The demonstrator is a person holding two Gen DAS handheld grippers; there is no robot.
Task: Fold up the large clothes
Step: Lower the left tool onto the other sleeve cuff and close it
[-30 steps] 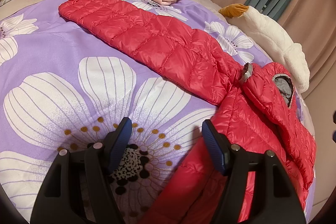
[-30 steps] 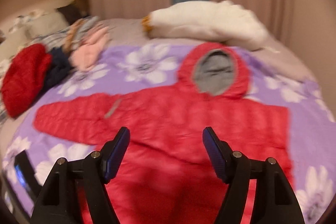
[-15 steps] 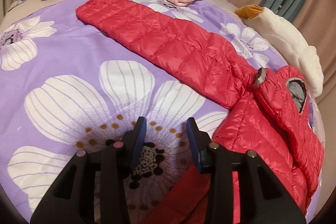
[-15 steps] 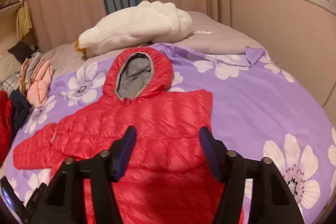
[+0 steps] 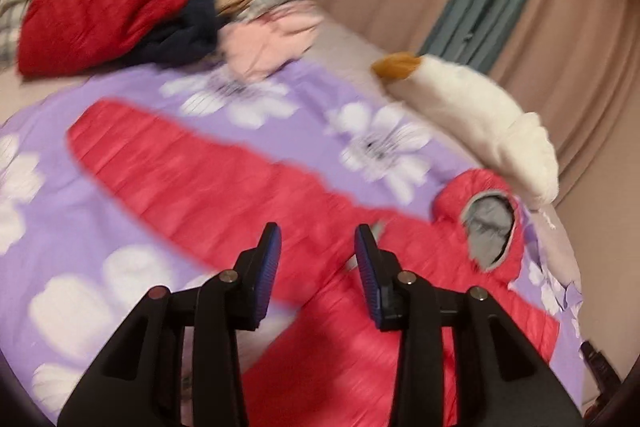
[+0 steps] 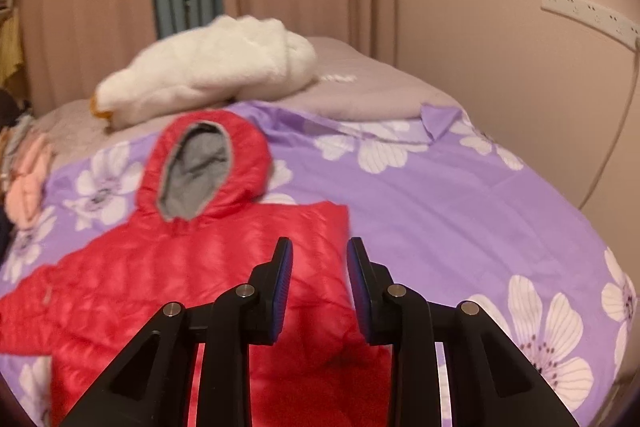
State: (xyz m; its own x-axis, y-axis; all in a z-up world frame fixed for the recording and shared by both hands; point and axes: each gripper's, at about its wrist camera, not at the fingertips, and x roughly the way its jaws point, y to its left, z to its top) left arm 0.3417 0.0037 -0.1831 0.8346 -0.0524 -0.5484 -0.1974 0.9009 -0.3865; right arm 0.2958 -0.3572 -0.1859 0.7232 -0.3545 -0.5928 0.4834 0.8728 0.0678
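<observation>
My left gripper (image 5: 316,259) is half open and holds nothing. The jacket (image 5: 224,183) sleeve runs long, ahead and to its left. My right gripper (image 6: 319,277) is closing, empty, over the jacket's right edge.

Blurred red quilted hooded jacket (image 5: 248,187) sleeve outstretched across purple floral bedspread (image 5: 60,227), black left gripper (image 5: 316,251) narrowly parted at bottom centre, white plush toy (image 5: 480,115) right, clothes heap (image 5: 132,11) upper left

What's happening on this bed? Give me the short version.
A person with a gripper in each hand is folding a red hooded jacket spread on the purple floral bedspread. The right gripper hangs over the jacket's side edge, its fingers closing, with nothing clearly pinched. The left gripper is near the outstretched sleeve, fingers partly apart; blur hides whether it holds fabric.
</observation>
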